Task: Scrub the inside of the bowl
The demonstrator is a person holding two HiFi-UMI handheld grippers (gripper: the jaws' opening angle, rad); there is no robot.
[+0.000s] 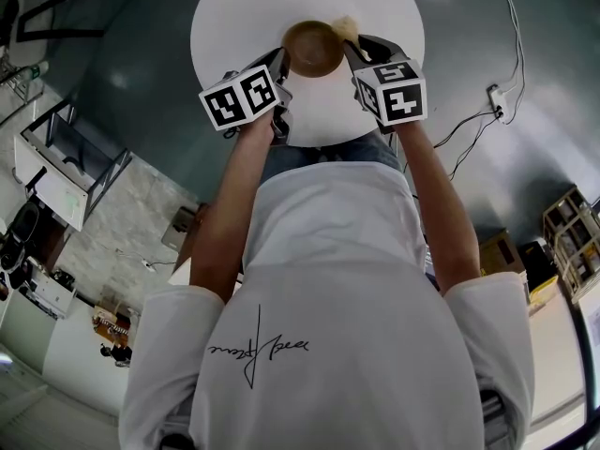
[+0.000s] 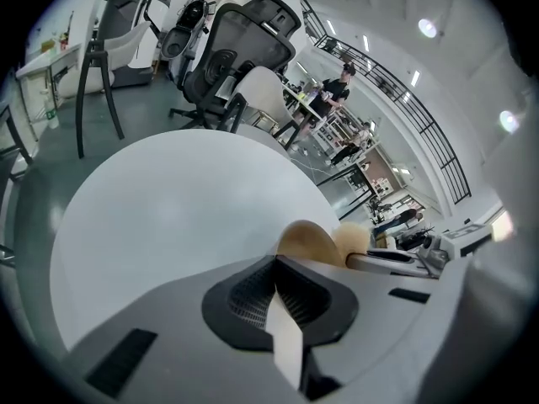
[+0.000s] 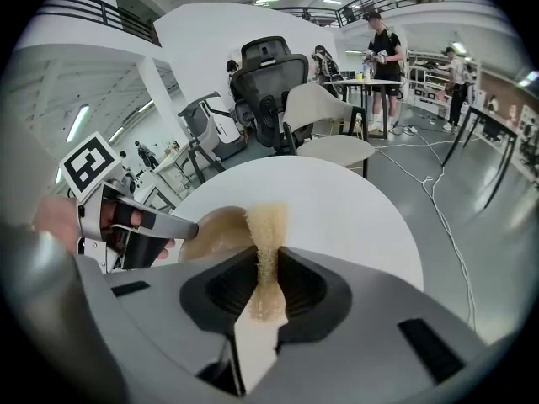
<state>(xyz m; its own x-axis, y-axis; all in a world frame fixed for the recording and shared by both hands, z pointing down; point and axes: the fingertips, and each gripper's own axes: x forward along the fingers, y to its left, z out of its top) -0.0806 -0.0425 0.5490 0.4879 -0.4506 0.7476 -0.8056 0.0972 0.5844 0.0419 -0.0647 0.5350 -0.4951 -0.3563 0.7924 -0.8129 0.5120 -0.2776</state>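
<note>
- Nearest is the person's white shirt [image 1: 347, 279], with both forearms [image 1: 441, 204] reaching out over the near edge of the round bench [image 1: 234, 17].
- Left gripper [image 1: 283, 59]: its fingers [image 2: 244, 297] are closed almost flat together on the thin rim of the wooden bowl [image 1: 314, 48], pinching the wall on the bowl's left side.
- Right gripper [image 1: 354, 50]: its fingers [image 3: 307, 289] are clamped on a pale, coarse sponge [image 3: 268, 225], which sticks out past the tips at the bowl's far right rim.
- The bowl is about the middle of the bench. Whether it rests there or is held just above, I cannot tell.
- Scrubbing looks barely begun, since the sponge sits at the rim rather than down in the hollow.
- To do it well, hold the rim pinch firm and turn the opening toward the sponge. Press the sponge's free end on the inner wall, then circle from rim to bottom.
- Let only the sponge touch the wood. A hard push could twist the bowl out of so thin a grip.
- Beyond the far edge of the bench, office chairs [image 3: 269, 82] stand well apart.
</note>
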